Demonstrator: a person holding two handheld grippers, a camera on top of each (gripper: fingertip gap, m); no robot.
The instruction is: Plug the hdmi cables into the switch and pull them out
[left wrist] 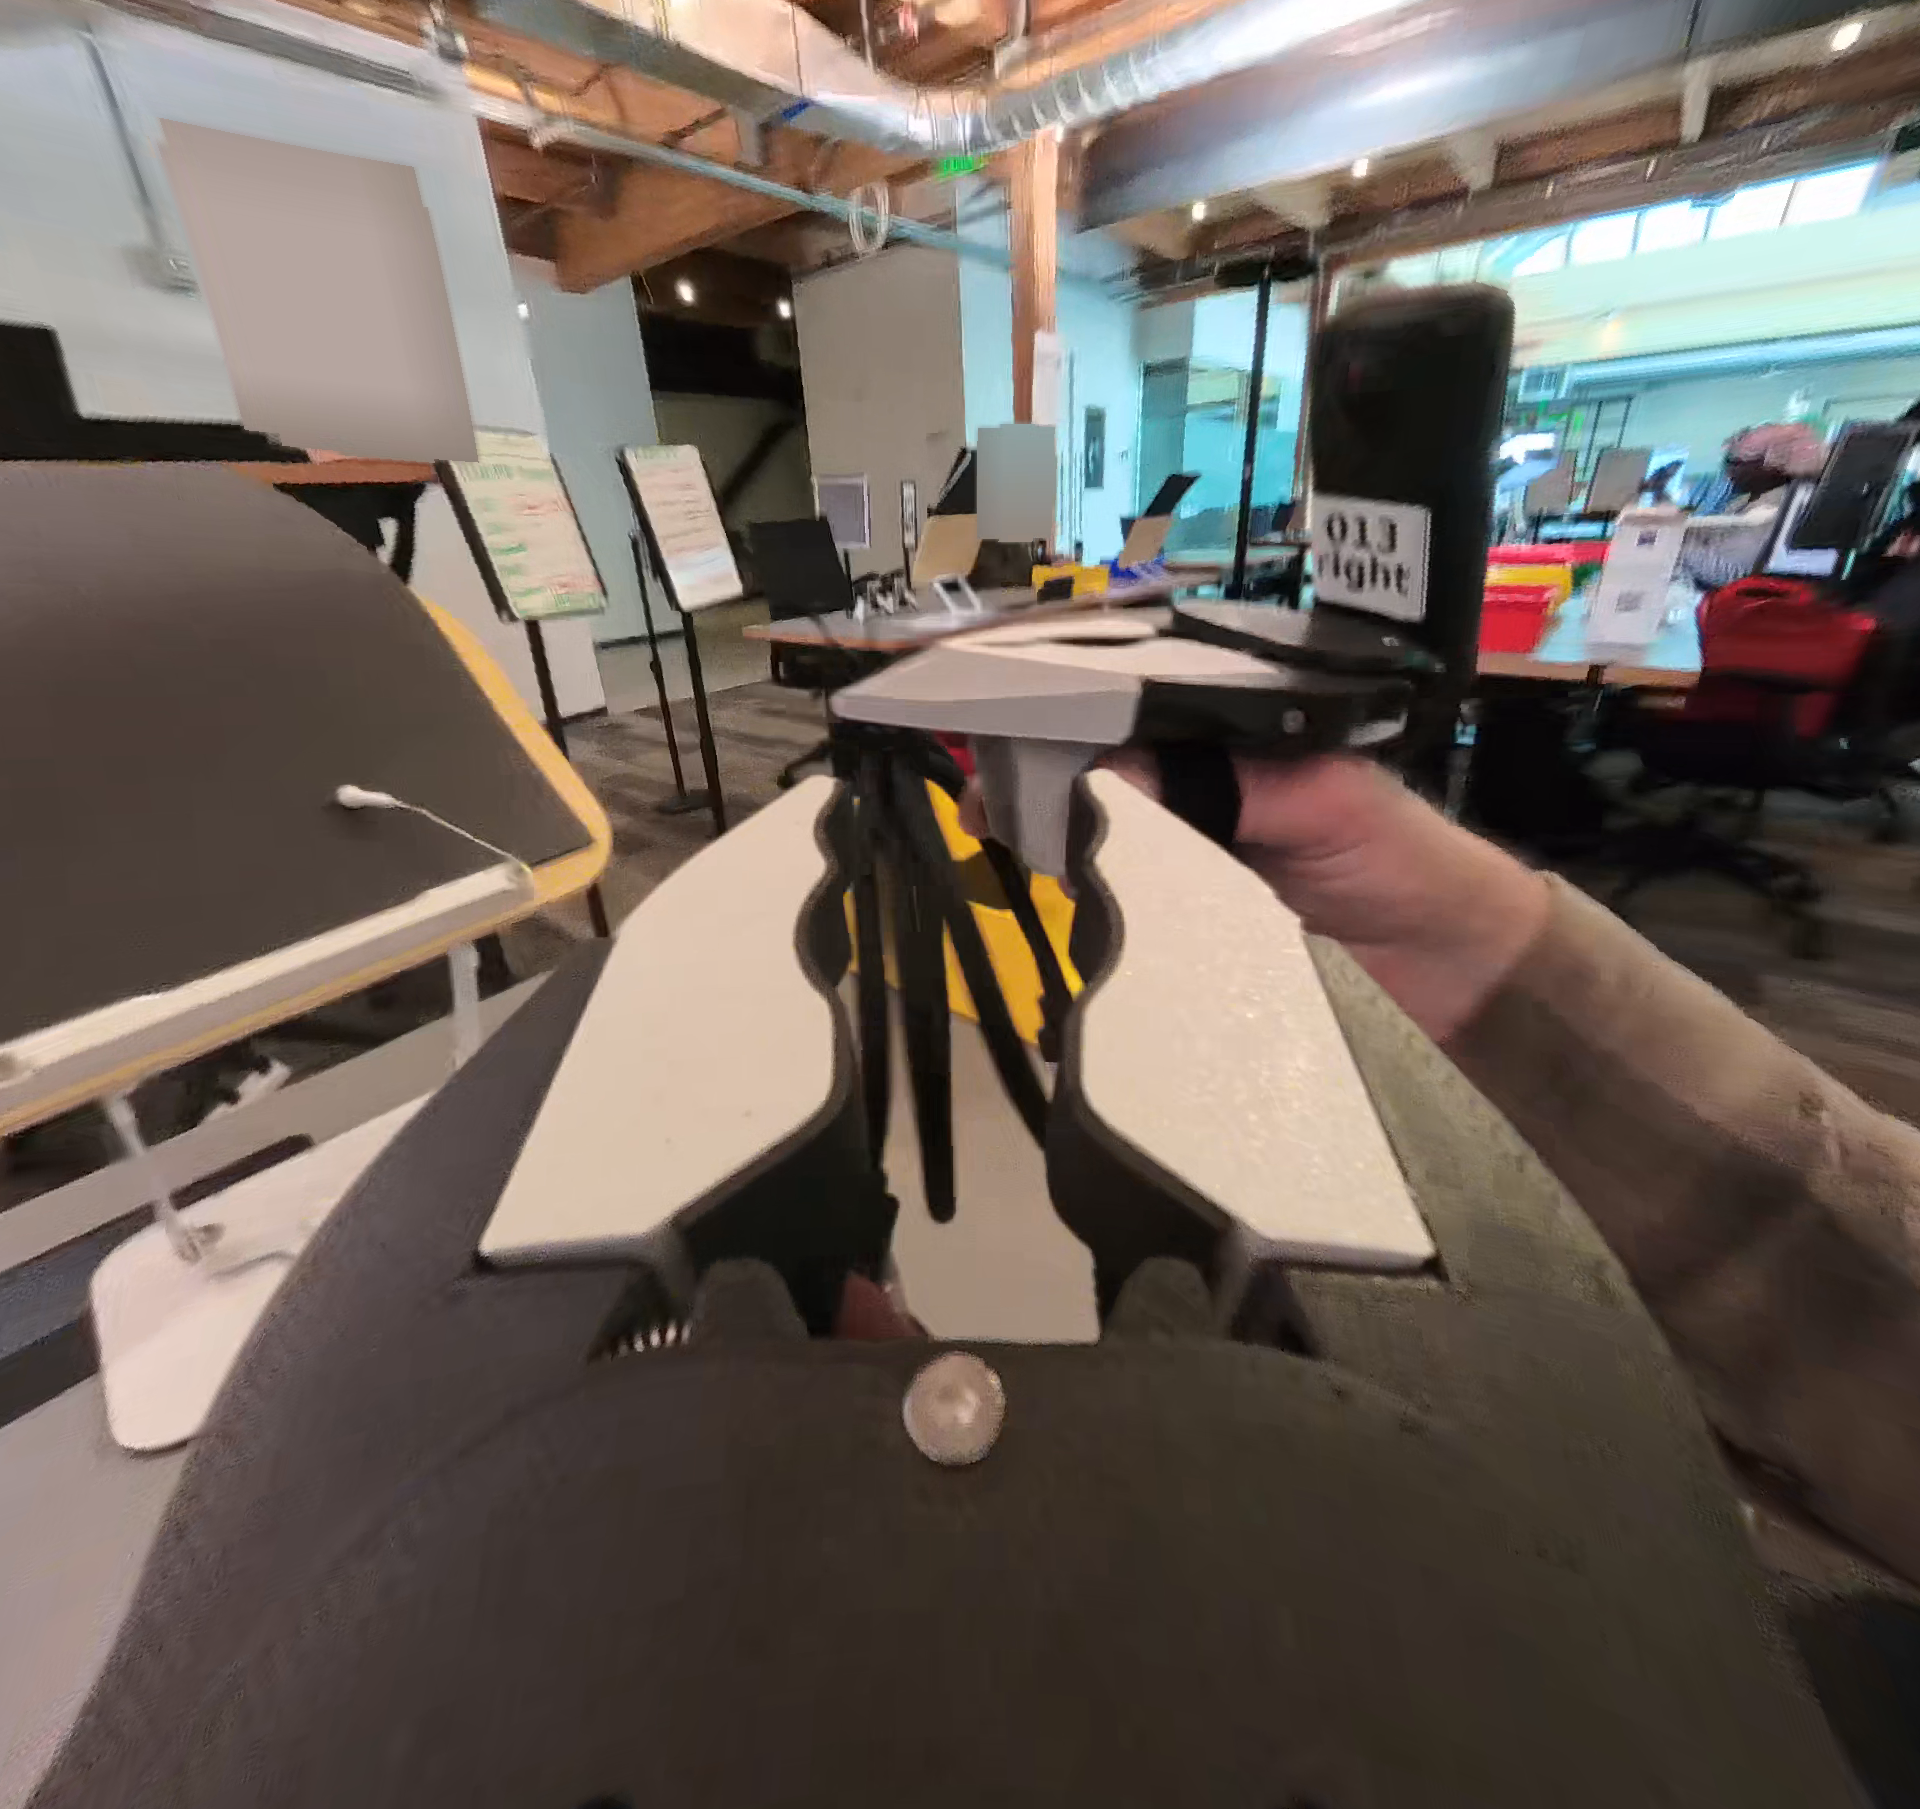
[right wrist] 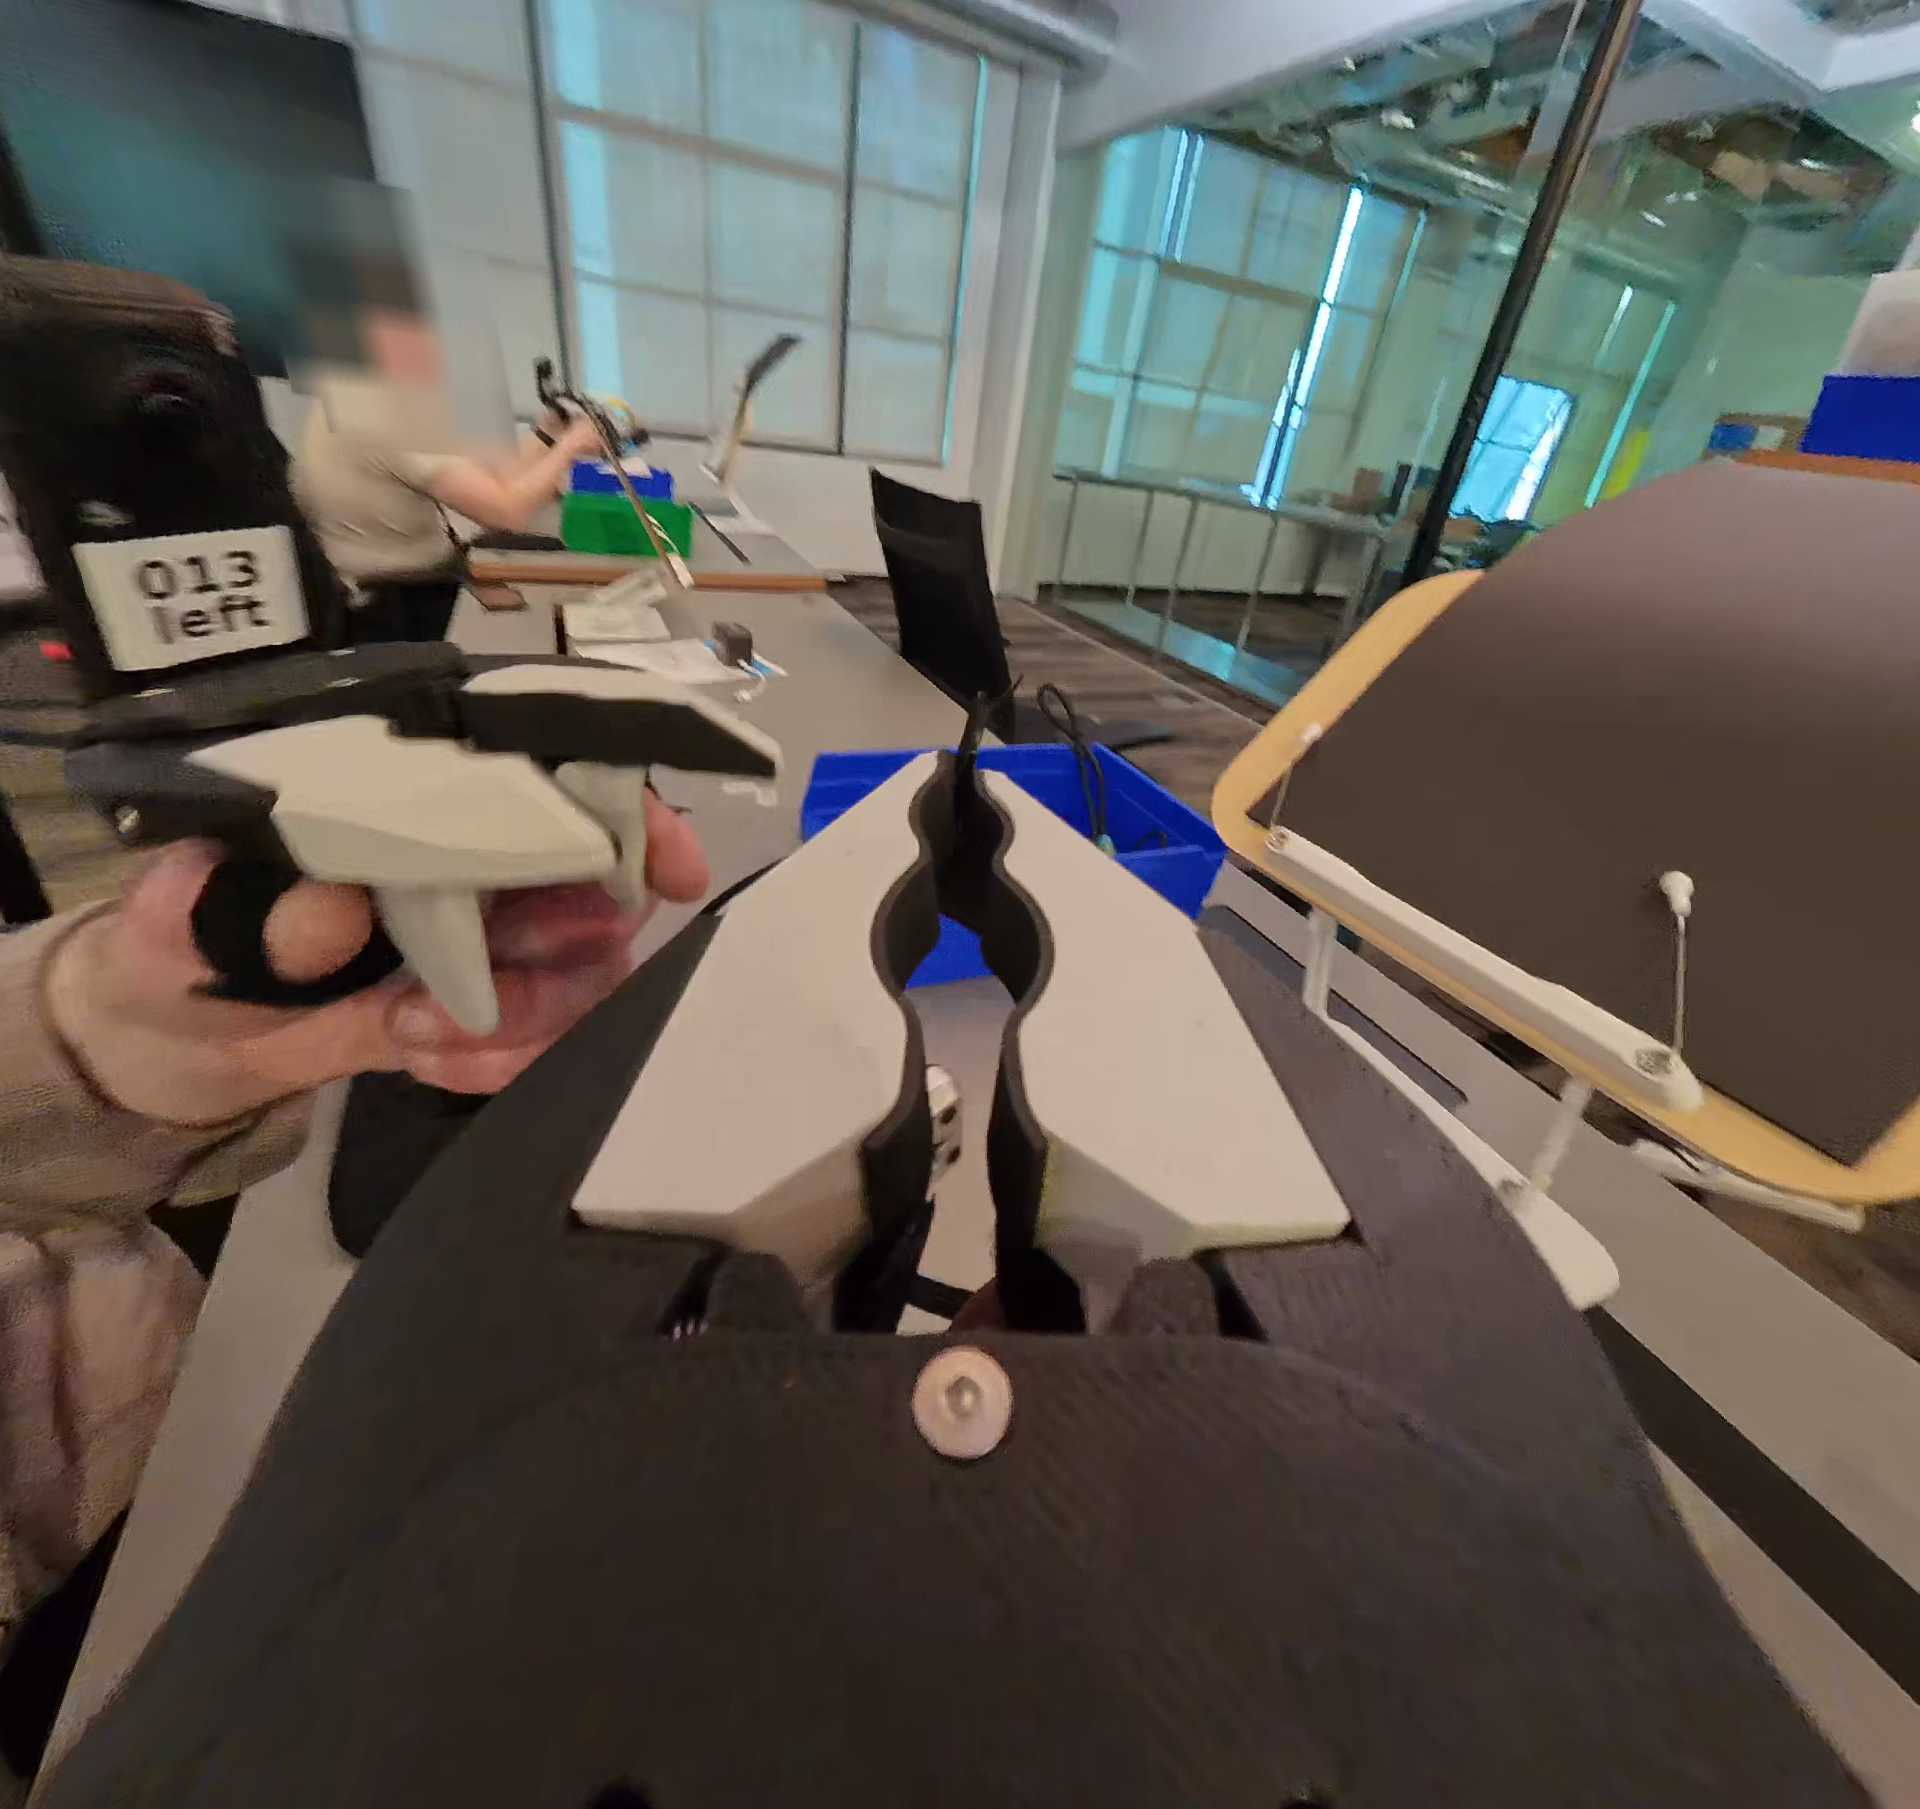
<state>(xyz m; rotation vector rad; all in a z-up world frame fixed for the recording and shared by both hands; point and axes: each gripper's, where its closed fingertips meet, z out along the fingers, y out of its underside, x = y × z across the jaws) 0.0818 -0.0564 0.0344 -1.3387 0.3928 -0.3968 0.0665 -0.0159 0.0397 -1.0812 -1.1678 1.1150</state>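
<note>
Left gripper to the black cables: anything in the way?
Nothing visible. The black cables hang just past the open left gripper; the right gripper sits above them, apparently pinching their top. No switch in view.

Open-plan workshop, benches and bins.
Tilted dark board [right wrist: 1621, 803] with a pale wooden rim, near right; blue bin [right wrist: 1132, 824] on the grey bench [right wrist: 862, 689]; black chair [right wrist: 940, 596] beyond. Two easels [left wrist: 603, 533] far left; red chair [left wrist: 1777, 658] far right.
</note>
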